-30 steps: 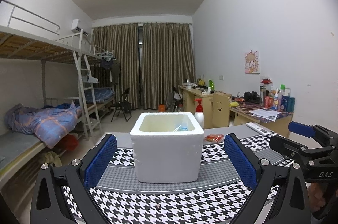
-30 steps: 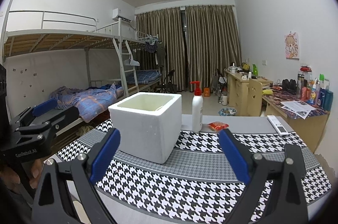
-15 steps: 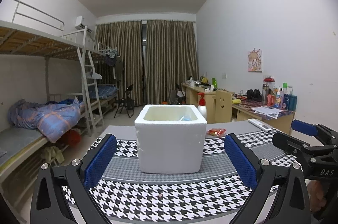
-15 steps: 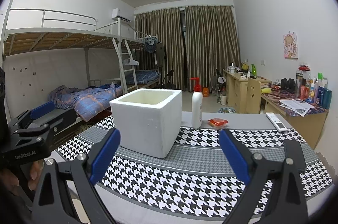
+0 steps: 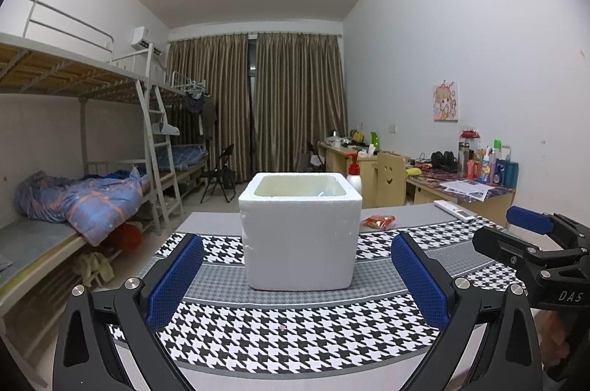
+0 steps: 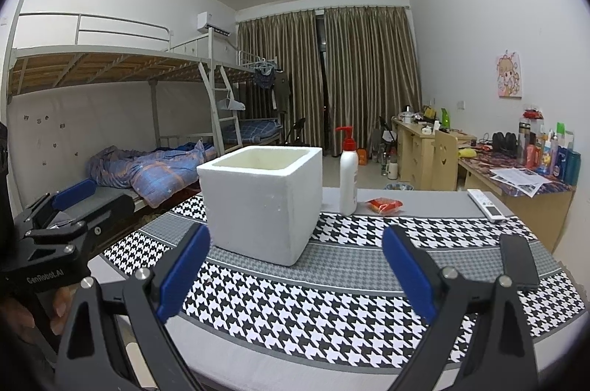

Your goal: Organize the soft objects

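Since a second ago I've pulled both claws back and lower; the foam box (image 5: 300, 236) now looks smaller. It stands on the table's (image 6: 332, 310) houndstooth cloth. Behind the box: pump bottle (image 6: 348, 177), red packet (image 6: 383, 205). My left claw (image 5: 295, 280) and right claw (image 6: 295, 273) gape wide, holding nothing.

Pump bottle (image 6: 348, 182) w/ red top, red packet (image 6: 384, 205) & remote (image 6: 485, 204) at tabletop's (image 6: 424, 203) far edge, dark phone (image 6: 518, 260) nearer on right, bunk bed (image 6: 110, 118) left.
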Demonstrator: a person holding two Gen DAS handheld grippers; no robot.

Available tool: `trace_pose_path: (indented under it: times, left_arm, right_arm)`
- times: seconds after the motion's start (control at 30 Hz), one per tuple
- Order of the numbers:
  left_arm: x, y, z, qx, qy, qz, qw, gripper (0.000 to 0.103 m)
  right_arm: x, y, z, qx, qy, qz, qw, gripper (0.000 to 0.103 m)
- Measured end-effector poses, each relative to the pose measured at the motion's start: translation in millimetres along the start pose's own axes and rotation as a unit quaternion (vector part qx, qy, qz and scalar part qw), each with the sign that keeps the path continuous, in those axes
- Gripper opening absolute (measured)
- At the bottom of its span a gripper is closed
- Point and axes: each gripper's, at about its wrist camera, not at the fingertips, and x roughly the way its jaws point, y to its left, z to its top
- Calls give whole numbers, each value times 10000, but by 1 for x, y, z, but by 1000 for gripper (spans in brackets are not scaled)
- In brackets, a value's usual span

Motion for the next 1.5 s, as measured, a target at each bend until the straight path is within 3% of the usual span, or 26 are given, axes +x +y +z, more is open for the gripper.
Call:
trace_pose_path:
  times: [1.5]
  left_arm:
    - [-30, -5, -18, 133, -16, -63, 9999, 102]
  right_arm:
    - [-29, 18, -17, -45, -134, -75, 9999, 99]
